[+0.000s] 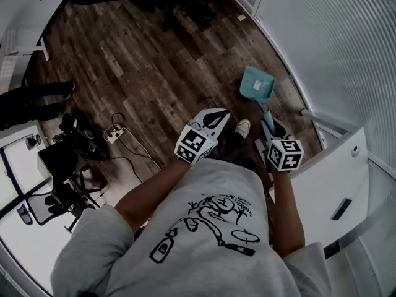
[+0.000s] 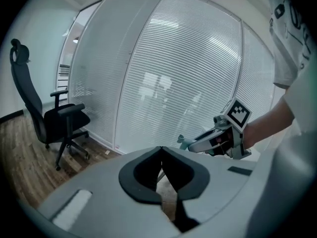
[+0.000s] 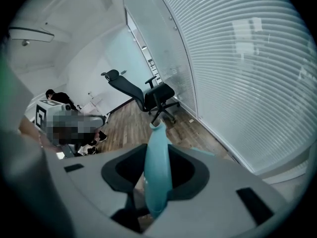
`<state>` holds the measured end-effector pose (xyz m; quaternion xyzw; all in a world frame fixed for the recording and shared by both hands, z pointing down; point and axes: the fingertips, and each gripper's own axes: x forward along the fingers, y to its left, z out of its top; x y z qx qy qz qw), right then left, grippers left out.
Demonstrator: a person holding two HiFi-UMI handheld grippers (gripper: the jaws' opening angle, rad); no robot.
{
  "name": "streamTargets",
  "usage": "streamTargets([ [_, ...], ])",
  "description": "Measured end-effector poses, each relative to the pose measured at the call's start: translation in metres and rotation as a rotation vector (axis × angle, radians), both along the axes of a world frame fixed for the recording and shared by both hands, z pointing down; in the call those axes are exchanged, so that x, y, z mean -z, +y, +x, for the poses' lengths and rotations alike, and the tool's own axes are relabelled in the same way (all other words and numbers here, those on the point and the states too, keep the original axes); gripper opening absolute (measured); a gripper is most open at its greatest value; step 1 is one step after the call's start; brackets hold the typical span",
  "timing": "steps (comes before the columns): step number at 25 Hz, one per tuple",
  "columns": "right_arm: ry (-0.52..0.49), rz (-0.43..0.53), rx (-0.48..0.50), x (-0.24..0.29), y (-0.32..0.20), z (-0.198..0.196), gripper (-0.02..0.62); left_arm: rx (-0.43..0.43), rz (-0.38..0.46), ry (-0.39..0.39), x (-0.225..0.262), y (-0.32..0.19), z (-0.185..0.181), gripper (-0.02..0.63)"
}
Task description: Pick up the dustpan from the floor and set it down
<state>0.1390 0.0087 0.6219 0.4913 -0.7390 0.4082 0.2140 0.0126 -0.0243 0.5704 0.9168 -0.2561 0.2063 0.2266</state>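
The teal dustpan (image 1: 257, 84) hangs out in front of me over the wooden floor, close to the glass wall. Its long handle (image 3: 157, 157) runs back between the jaws of my right gripper (image 1: 270, 129), which is shut on it; the handle fills the gap in the right gripper view. My left gripper (image 1: 218, 113) is level with it, to its left, with jaws shut and nothing between them (image 2: 161, 168). In the left gripper view the right gripper (image 2: 220, 137) shows with the handle's tip (image 2: 182, 142) poking out.
A glass wall with blinds (image 1: 334, 48) curves along the right. A white cabinet (image 1: 337, 178) stands at my right. A black office chair (image 3: 148, 95) sits by the wall ahead. Cables and a power strip (image 1: 111, 132) lie left, beside dark equipment (image 1: 62, 166). My shoe (image 1: 242, 127) shows below.
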Motion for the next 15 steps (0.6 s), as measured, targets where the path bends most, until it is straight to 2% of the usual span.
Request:
streamTargets([
  [15, -0.017, 0.09, 0.022, 0.113, -0.027, 0.001, 0.106, 0.033, 0.076, 0.085, 0.078, -0.029, 0.005, 0.002],
])
